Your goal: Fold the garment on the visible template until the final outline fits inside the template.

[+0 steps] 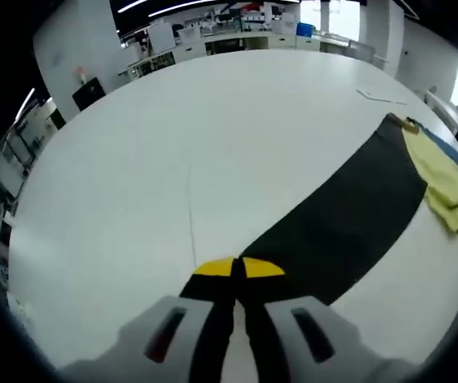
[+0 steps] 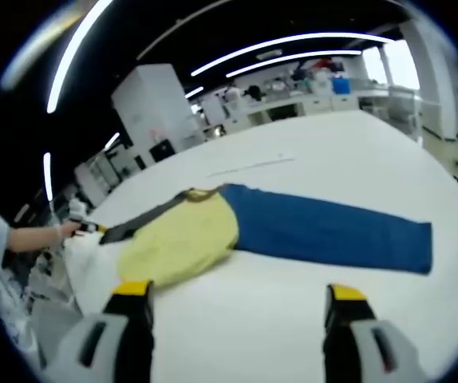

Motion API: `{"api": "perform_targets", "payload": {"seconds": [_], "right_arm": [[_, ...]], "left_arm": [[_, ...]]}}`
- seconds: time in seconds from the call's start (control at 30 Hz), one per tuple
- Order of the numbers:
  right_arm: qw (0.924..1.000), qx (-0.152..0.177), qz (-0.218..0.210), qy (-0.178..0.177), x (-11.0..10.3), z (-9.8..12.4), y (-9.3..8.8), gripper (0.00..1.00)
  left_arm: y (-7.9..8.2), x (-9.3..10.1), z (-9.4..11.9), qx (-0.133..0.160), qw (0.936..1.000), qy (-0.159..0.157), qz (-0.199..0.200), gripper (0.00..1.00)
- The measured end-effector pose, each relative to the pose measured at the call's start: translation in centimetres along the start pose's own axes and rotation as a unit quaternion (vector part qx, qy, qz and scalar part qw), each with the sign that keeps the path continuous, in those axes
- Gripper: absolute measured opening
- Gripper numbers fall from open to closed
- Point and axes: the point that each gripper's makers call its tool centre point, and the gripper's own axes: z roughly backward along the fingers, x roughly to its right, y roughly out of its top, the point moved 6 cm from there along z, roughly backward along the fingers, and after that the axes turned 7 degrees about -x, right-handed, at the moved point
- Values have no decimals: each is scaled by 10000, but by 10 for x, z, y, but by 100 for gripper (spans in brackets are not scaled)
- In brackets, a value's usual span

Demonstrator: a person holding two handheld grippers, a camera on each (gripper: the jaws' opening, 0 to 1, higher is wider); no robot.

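Clenched together, my left tongs (image 1: 237,271) pinch the near edge of the dark template (image 1: 349,215) on the white table (image 1: 173,159). Right tongs (image 2: 237,307) hang spread wide, grasping nothing, above the table just short of the garment (image 2: 285,231), whose yellow part lies crumpled beside its flat blue part.

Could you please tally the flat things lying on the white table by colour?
Black: 1, the black sheet
Yellow: 1, the yellow cloth
Blue: 1, the blue sheet
Total: 3, all on the table
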Motion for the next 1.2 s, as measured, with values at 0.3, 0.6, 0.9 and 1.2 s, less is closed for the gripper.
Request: {"api": "perform_targets", "payload": {"seconds": [0.3, 0.6, 0.9, 1.2], "right_arm": [[9999, 57, -96, -62, 3, 4, -3, 88], [9996, 153, -214, -91, 7, 16, -7, 88], [9994, 220, -268, -40, 6, 18, -8, 88], [9999, 106, 18, 120, -9, 12, -5, 89]], "left_arm": [[2, -14, -11, -193, 9998, 49, 0, 0], [7, -10, 1, 175, 9992, 132, 320, 9], [17, 14, 23, 926, 9943, -489, -182, 35], [36, 49, 52, 1791, 9710, -1444, -647, 59]]}}
